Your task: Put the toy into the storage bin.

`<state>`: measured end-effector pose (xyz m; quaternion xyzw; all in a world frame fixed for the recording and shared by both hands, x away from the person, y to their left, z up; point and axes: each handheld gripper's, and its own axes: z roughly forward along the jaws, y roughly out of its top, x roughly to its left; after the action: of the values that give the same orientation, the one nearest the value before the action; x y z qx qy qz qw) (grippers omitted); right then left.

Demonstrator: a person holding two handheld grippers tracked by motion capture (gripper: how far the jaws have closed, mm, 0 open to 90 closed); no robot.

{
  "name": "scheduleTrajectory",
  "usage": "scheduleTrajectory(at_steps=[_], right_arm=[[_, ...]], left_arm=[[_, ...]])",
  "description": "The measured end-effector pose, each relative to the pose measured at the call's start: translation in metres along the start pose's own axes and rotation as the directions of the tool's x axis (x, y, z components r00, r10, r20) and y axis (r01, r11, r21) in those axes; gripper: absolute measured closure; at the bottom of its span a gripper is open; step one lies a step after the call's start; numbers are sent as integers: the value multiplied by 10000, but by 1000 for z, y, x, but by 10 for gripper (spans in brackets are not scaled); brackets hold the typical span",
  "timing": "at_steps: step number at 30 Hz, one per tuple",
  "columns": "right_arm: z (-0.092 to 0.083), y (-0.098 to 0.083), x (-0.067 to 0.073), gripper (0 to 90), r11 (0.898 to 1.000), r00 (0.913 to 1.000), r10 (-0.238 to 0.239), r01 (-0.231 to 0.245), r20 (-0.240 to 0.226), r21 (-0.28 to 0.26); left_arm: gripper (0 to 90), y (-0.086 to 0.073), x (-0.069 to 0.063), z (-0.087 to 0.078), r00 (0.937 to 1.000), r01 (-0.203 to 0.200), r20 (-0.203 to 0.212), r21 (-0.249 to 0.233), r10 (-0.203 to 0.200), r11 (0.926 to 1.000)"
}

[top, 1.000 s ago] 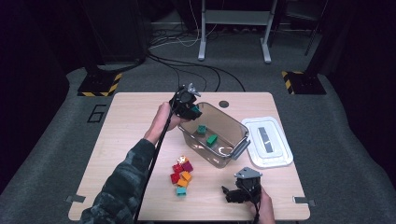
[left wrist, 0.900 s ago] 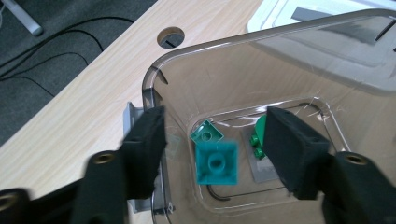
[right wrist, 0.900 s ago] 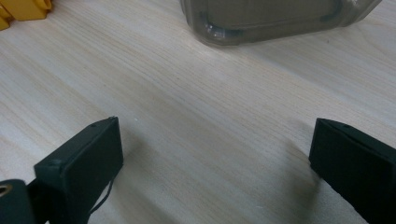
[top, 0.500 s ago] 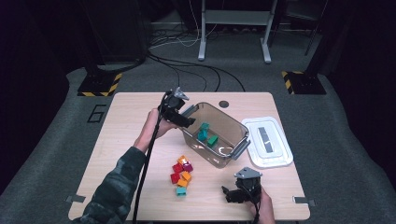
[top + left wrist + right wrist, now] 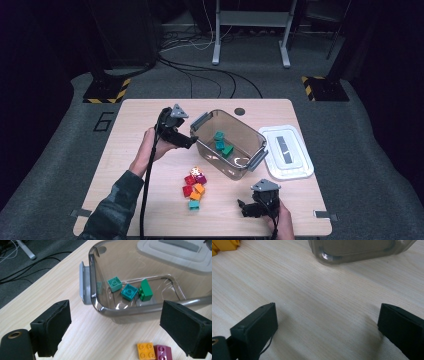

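A clear plastic bin stands mid-table with two teal bricks and a green brick on its floor. My left gripper hovers just outside the bin's left end. Its jaws have just been opening and stand open with nothing between them. In the left gripper view, the left gripper looks over the bin's rim at the teal bricks and the green brick. My right gripper rests low at the table's front, open and empty. In its own view, the right gripper frames bare wood.
A loose pile of red, orange, magenta and teal bricks lies in front of the bin. The orange brick and the magenta brick sit near my left jaws. The bin's white lid lies to its right. A dark round spot marks the table's far edge.
My left gripper has drawn away from above the bin's far-left corner, moving left and toward the person. The right gripper has stayed put.
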<state>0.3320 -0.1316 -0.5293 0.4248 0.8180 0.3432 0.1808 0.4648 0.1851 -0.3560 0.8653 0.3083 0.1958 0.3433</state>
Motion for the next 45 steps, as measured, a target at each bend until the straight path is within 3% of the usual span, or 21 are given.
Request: scheduleTrajectory(at_steps=[9,19,26,38,45], right_arm=[[1,0,0,16,10000,10000,35,-35,-3,2],[1,1,0,15,10000,10000,47,-47,6,3],[1,1,1,1,10000,10000,-34,34,-14,41],[1,0,-4,0,10000,9999,44,-44,131,14],[1,0,-4,0,9998,9994,220,-220,283,17]], left_arm=[[51,-32,-9,0,9999,51,-121,104,-50,9999],[27,-64,-15,8,9989,452,-129,128,-450,9989],[17,-85,-20,17,9980,625,-7,490,-625,9968],[23,-111,-35,40,9964,781,252,960,-809,9923],[32,-122,-41,59,9925,1011,552,1359,-1094,9856]])
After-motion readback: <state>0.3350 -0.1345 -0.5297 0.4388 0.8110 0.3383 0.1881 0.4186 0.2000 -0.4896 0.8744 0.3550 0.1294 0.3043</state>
